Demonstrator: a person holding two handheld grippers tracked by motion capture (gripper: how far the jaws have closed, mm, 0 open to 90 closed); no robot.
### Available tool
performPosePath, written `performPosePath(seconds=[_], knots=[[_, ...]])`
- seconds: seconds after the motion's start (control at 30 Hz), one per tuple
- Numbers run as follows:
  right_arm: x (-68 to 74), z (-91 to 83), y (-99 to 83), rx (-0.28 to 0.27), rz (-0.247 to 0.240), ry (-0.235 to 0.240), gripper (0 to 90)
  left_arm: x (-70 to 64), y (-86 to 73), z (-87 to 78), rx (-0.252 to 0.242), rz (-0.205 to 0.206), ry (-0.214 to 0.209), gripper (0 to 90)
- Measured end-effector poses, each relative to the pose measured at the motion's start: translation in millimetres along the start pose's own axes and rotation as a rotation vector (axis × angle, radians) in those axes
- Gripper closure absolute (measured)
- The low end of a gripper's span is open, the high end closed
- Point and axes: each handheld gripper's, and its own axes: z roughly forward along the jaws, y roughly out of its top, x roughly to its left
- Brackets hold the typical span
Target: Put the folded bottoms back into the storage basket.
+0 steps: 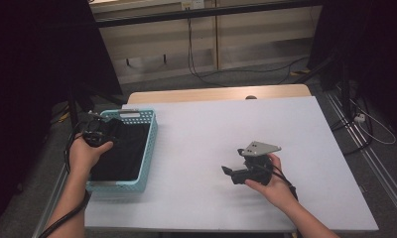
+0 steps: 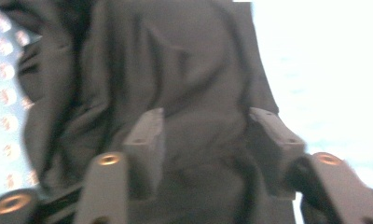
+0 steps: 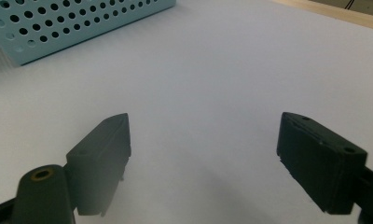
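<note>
Cloth, dark, lies bunched in blue basket at left of high view, filling most of it. My left tool poised over cloth at basket's upper left corner; in left tool view its jaws stand spread with folds just ahead, nothing pinched yet, likely placed to grab a fold. My right tool rests low on white surface, centre-right, jaws spread and empty, kept clear of basket.

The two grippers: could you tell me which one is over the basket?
The left gripper, over the dark cloth in the blue basket. The right gripper is over the bare white table.
</note>
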Motion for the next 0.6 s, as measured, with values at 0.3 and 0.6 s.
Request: performPosePath(seconds=[0.3,0.6], knots=[[-19.4,-25.8,-13.4,0.0,0.025,-0.028,16.8,-58.0,11.7,-6.0,-0.046,0.135,-0.108,25.2],[-30.0,-45.5,-26.8,0.012,0.047,-0.032,16.3,-111.1,10.2,8.2,-0.057,0.234,-0.205,19.7]])
